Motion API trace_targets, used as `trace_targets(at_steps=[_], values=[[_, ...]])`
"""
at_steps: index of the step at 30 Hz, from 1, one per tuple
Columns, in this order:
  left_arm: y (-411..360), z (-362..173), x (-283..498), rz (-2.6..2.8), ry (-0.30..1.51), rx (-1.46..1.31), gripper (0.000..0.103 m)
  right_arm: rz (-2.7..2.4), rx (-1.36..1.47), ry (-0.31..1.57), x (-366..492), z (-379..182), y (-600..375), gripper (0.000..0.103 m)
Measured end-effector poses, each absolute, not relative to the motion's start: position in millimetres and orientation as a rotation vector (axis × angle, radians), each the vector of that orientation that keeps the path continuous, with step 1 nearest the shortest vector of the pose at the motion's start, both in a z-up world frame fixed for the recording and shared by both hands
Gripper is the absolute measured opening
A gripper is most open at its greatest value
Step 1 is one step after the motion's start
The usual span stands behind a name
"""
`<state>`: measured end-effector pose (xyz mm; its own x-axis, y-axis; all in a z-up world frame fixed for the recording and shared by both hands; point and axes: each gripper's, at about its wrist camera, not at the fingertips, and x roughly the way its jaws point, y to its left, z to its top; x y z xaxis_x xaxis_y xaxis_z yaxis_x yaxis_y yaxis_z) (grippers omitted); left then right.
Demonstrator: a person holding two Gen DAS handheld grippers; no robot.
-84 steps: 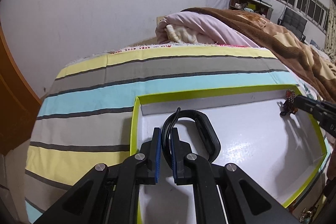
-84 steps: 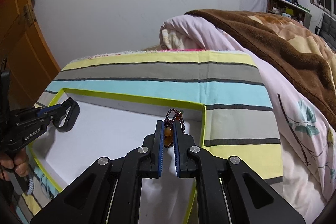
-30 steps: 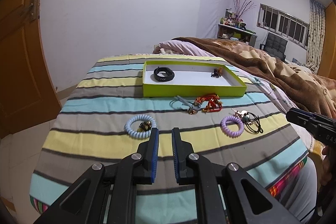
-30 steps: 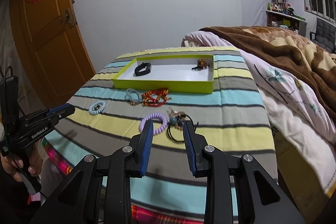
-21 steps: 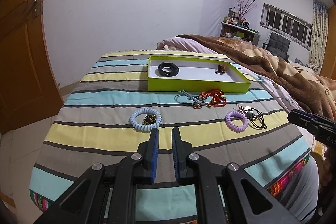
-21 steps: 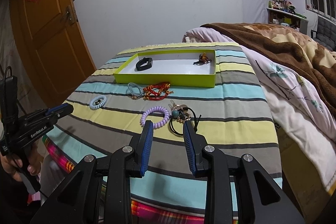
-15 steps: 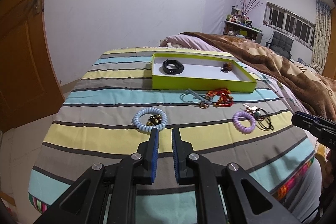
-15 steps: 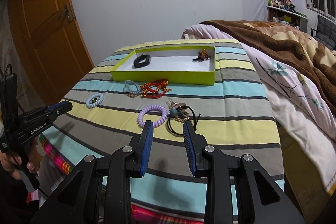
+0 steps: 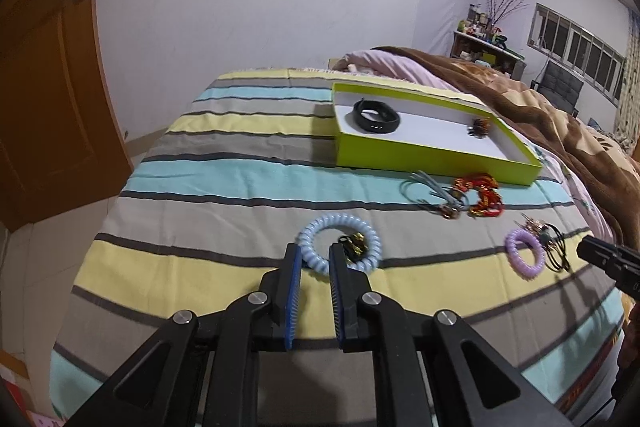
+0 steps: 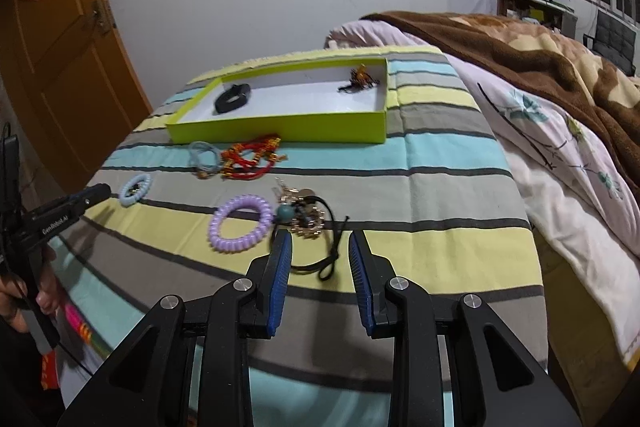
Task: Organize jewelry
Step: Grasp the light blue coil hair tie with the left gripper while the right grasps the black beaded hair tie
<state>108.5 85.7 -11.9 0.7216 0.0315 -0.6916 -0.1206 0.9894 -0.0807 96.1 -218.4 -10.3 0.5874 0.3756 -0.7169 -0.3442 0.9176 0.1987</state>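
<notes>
My left gripper (image 9: 314,255) hangs low over a pale blue coil bracelet (image 9: 372,239) with a gold charm inside it. Its jaws are opening, and the coil's near left arc shows in the gap, unpressed. My right gripper (image 10: 320,247) is open above a black cord necklace (image 10: 306,215) with a teal bead and gold charms. The cord's loop lies between the fingers, untouched. A purple coil bracelet (image 10: 256,233) lies just left of it. The lime tray (image 10: 280,127) further back holds a black band (image 10: 232,99) and a beaded bracelet (image 10: 360,79).
A grey hair tie (image 10: 202,153) and a red cord bracelet (image 10: 252,157) lie in front of the tray on the striped cloth. A brown blanket (image 10: 520,55) and floral bedding rise on the right. An orange door (image 9: 48,87) stands on the left.
Both grippers left the tray, with the band and beads set down inside, pulled back, then sank toward the loose pieces on the cloth. The left jaws have widened a little.
</notes>
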Motion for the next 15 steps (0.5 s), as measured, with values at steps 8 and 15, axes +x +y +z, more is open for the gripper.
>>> trace_targets(at_steps=[8,15], values=[[87.6,-26.1,138.3,0.099,0.846,-0.109,0.015,0.405,-0.003,0.898,113.5,-25.3,-212.0,0.030],[72.8,-29.8,152.9,0.126,0.875,-0.009,0.014,0.381,-0.126,0.887,117.1,-26.4,-196.5,0.013]])
